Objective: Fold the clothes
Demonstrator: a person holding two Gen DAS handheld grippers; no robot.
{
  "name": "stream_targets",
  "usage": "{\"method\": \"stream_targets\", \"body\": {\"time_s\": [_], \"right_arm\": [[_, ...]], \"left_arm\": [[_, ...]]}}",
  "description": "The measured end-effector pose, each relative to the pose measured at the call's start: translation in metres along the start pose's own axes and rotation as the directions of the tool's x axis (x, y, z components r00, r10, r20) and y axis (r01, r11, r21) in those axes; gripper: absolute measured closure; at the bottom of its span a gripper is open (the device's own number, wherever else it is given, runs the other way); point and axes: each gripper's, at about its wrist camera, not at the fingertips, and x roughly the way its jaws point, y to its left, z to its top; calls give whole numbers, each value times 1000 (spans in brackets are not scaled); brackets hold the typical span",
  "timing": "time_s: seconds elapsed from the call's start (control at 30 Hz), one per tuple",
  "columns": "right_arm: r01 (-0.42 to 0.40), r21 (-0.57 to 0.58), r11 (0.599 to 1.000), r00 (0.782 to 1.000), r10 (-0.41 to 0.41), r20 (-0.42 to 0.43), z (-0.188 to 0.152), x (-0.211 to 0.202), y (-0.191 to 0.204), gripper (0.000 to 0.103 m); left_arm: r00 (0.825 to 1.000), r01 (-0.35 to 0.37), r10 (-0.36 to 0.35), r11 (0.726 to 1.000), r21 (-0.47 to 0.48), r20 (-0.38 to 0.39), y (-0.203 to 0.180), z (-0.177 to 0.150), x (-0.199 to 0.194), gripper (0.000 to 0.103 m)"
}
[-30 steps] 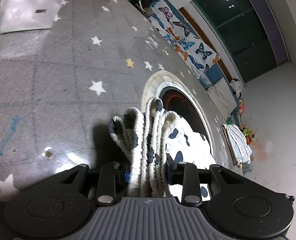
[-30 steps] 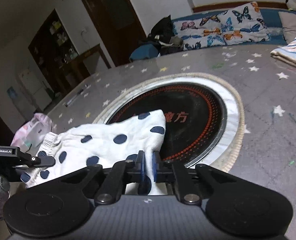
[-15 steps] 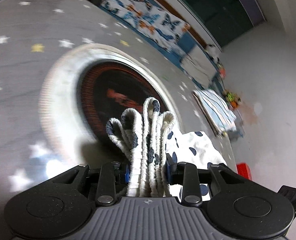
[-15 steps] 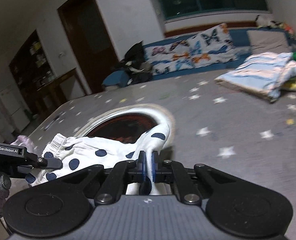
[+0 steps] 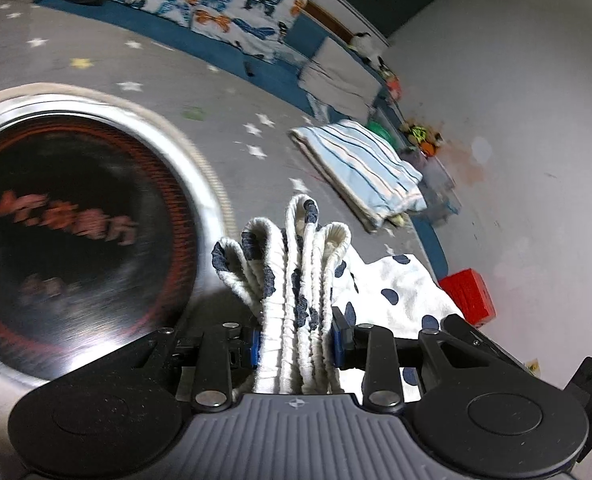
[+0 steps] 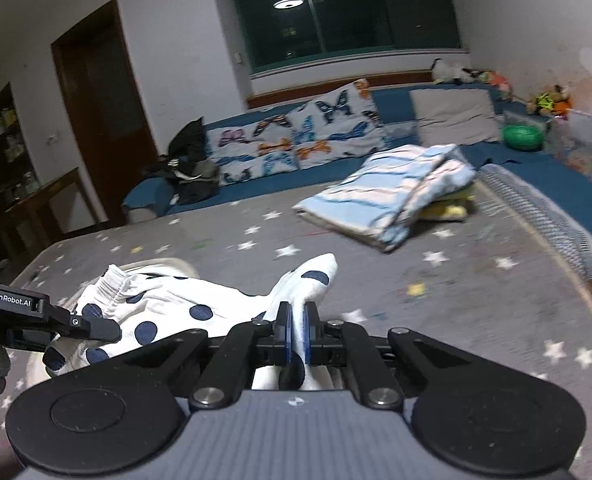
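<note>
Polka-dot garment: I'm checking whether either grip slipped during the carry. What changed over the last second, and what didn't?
Both grippers swung the polka-dot garment off the round black mat toward the striped folded pile, which now looks nearer. Nothing was taken or released. The left gripper still clamps the bunched waistband, and the right gripper still pinches a corner.

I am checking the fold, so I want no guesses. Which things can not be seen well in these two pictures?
- Polka-dot garment: its full shape; both views cut it off behind the gripper bodies.
- Left gripper: only the bunched waistband between the pads shows.
- Right gripper: which part it pinches is unclear.
- Round black mat: its red lettering is motion-blurred, left wrist view.
- Striped folded pile: blurred, items beneath unclear.
</note>
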Motion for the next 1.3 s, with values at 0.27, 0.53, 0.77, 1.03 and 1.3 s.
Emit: {"method": "stream_targets", "body": {"time_s": [0.27,0.53,0.77,1.03,1.3], "right_arm": [[77,20,997,997,-77,9,6,2,-37,98],[134,42,990,991,-133,-24,-4,12,-62,98],[172,58,983,981,-167,-94,-23,24,-78,94],[185,25,982,980,-183,-83,-13,21,-77,89],[121,18,992,988,-119,-97,1,49,-69,82]], "left_arm": [[999,1,1,999,52,-47,-28,6,47,69],[997,-17,26,993,118,-74,-39,2,71,67],[994,-81,93,978,192,-56,-34,-4,69,47],[994,-98,80,955,280,73,-46,4,42,52],[1000,-6,-8,911,412,30,-77,-2,60,79]]}}
